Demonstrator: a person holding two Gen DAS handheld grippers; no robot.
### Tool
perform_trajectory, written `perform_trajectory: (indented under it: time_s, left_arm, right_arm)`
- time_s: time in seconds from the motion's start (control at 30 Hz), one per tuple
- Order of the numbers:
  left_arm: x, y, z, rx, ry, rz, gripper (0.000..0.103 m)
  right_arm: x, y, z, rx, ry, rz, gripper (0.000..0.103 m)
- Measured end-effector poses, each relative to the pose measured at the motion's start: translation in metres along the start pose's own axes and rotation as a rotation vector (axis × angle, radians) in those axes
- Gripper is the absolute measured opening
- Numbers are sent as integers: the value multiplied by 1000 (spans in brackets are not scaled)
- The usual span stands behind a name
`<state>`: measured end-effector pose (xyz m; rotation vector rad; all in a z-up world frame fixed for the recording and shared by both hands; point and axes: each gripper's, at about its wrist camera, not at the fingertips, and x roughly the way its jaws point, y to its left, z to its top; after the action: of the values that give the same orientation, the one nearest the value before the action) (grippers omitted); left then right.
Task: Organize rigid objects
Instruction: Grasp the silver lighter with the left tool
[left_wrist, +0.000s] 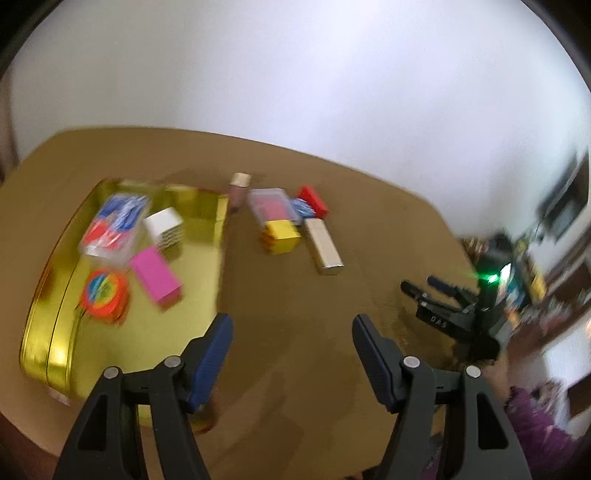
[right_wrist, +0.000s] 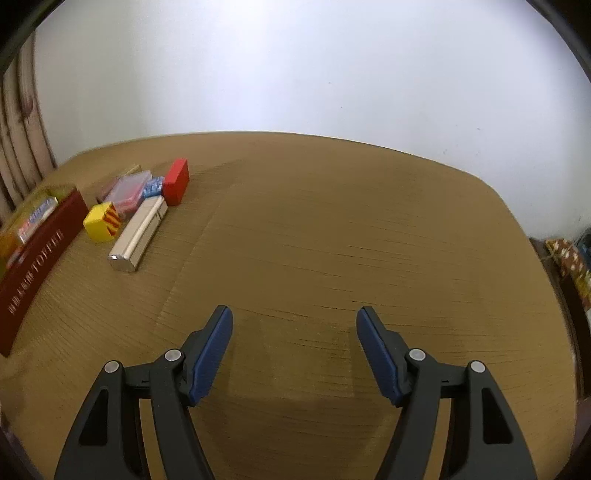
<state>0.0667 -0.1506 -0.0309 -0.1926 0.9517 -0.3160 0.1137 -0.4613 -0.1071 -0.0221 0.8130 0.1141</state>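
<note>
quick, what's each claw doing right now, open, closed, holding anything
Left claw: open, holding nothing.
Right claw: open, holding nothing.

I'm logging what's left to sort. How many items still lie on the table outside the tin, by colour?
Red box: 1
Yellow box: 1
Silver box: 1
Clear case: 1
Blue packet: 1
Pinkish bottle: 1
Total: 6

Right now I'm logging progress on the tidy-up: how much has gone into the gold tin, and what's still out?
Done: the tin holds a pink box, white box, round orange item and a clear pack. In hand: nothing; left tool and right tool are open and empty. Left on the table: yellow box, silver box, red box, clear case.
</note>
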Motion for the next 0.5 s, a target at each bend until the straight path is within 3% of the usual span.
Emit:
perform_trajectory:
  time_s: [0.17, 0.5]
  left_arm:
    - [49, -55, 25, 143, 31, 52, 69]
    - [130, -83, 64, 160, 114, 36, 69]
  right_arm:
    - [-3, -9, 0, 25, -21, 25, 67]
    - [-9, -23, -1, 122, -34, 118, 67]
